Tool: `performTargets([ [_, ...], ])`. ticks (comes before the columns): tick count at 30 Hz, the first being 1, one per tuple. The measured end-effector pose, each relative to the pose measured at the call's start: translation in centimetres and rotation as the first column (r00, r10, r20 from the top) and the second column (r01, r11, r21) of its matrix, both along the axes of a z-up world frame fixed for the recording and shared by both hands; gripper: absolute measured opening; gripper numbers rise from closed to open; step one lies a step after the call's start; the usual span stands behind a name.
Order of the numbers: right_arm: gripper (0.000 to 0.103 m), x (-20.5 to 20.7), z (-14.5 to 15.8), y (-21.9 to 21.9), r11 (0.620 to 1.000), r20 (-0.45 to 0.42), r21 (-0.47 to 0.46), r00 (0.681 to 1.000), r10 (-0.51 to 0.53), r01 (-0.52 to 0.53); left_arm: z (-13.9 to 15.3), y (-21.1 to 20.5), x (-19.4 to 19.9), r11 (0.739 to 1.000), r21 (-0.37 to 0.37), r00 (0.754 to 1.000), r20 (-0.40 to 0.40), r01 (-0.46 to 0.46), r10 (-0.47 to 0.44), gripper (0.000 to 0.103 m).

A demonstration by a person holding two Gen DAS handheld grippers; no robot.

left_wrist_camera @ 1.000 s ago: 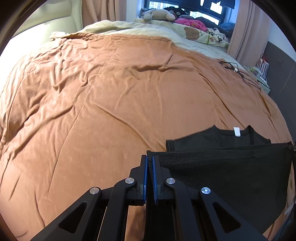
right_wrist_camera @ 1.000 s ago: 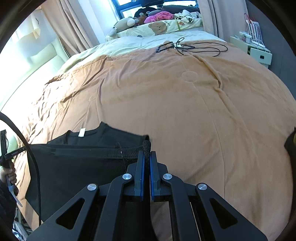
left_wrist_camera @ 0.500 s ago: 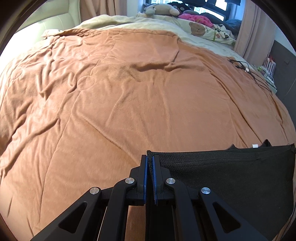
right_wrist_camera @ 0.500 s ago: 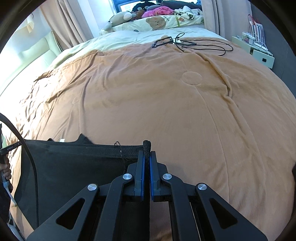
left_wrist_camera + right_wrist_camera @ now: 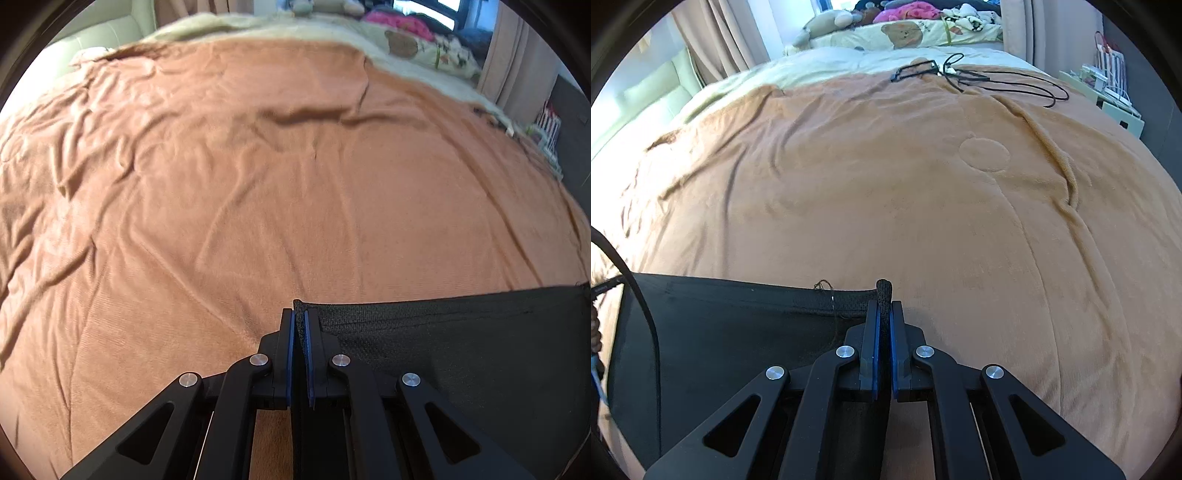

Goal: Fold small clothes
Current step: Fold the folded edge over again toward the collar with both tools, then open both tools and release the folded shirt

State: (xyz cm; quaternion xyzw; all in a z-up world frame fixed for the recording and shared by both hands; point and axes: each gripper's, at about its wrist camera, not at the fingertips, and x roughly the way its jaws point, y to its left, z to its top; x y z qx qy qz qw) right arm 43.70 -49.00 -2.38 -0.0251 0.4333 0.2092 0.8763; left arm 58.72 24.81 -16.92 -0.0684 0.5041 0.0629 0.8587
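A bedroom is shown, with a wide bed (image 5: 258, 184) covered by a rumpled orange-brown blanket (image 5: 886, 192). At the far end, a cream quilt (image 5: 849, 62), soft toys (image 5: 827, 26) and curtains (image 5: 716, 48) are seen, and black cables (image 5: 979, 77) are lying on the blanket.

A black garment (image 5: 461, 350) is stretched taut between the 2 tongs, low over the near edge of the bed. One corner of its knitted hem is pinched by the left tongs (image 5: 298, 314), whose blue pads have just been eased slightly apart yet are pressed on the fabric. The opposite corner, bunched into a roll, is clamped tightly by the right tongs (image 5: 883, 306). A loose thread (image 5: 823, 285) is seen on the hem.
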Motion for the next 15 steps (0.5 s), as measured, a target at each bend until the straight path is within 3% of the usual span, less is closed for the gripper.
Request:
performTargets([
  [2, 0.006, 0.3, -0.2, 0.3, 1.0, -0.022, -0.005, 1.0, -0.012, 0.012, -0.6, 0.1, 0.2, 1.0, 0.012, 0.999, -0.043, -0.017, 0.018, 0.016],
  [3, 0.015, 0.3, -0.3, 0.3, 1.0, -0.038, -0.007, 0.999, -0.024, 0.024, -0.5, 0.3, 0.0, 0.999, 0.018, 0.999, -0.044, -0.028, 0.029, 0.027],
  [4, 0.035, 0.1, -0.2, 0.0, 1.0, -0.048, 0.003, 0.998, -0.028, 0.028, -0.2, 0.5, -0.4, 0.999, 0.015, 0.999, -0.035, -0.037, 0.038, 0.044],
  [6, 0.064, -0.6, 0.4, -0.7, 0.999, -0.044, 0.034, 0.999, -0.027, 0.029, 0.6, 0.9, -1.4, 0.999, 0.008, 0.999, -0.011, -0.053, 0.053, 0.061],
  [15, 0.065, -6.7, 3.8, -6.3, 0.993, -0.015, 0.093, 0.997, -0.076, 0.077, 4.1, 2.3, -7.8, 0.996, -0.053, 0.997, 0.017, -0.069, 0.07, 0.061],
])
